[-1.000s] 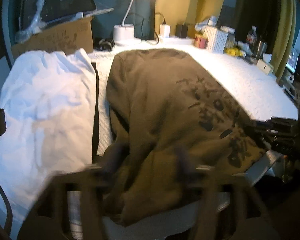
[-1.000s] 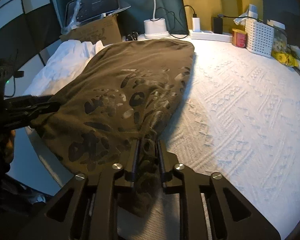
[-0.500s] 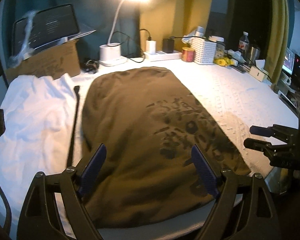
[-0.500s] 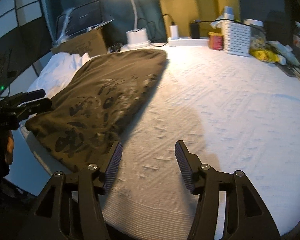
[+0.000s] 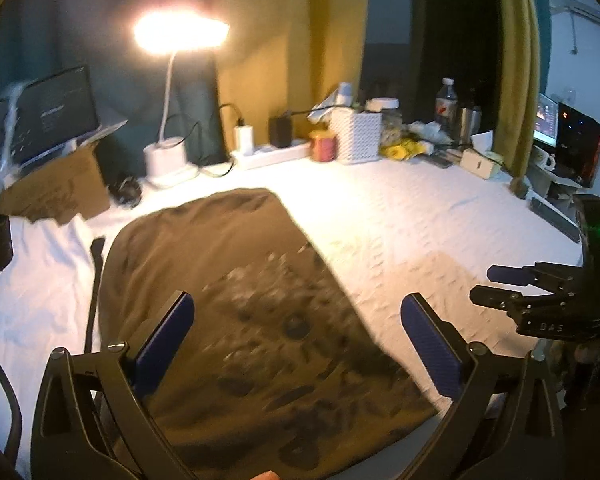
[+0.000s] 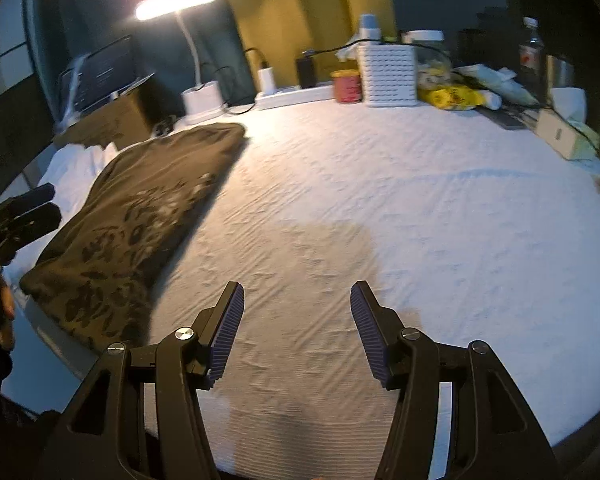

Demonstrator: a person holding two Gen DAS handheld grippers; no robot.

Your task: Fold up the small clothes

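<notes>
A folded olive-brown garment with a dark print [image 5: 236,312] lies flat on the white textured table cover [image 5: 400,232]; it also shows at the left in the right wrist view [image 6: 140,216]. My left gripper [image 5: 296,336] is open and empty, held above the garment's near part. My right gripper [image 6: 296,328] is open and empty over the bare cover [image 6: 380,200], to the right of the garment; it shows at the right edge of the left wrist view [image 5: 500,286]. White cloth [image 5: 36,292] lies left of the garment.
A lit desk lamp [image 5: 172,120], a cardboard box with a laptop [image 5: 48,168], a power strip [image 5: 272,152], a red can [image 5: 322,146], a white basket [image 5: 360,136] and bottles line the back edge. A monitor [image 5: 572,144] stands at the far right.
Both grippers let go of the garment and opened. They pulled back and lifted, and the right one swung right over the bare cover. The garment now lies flat.
</notes>
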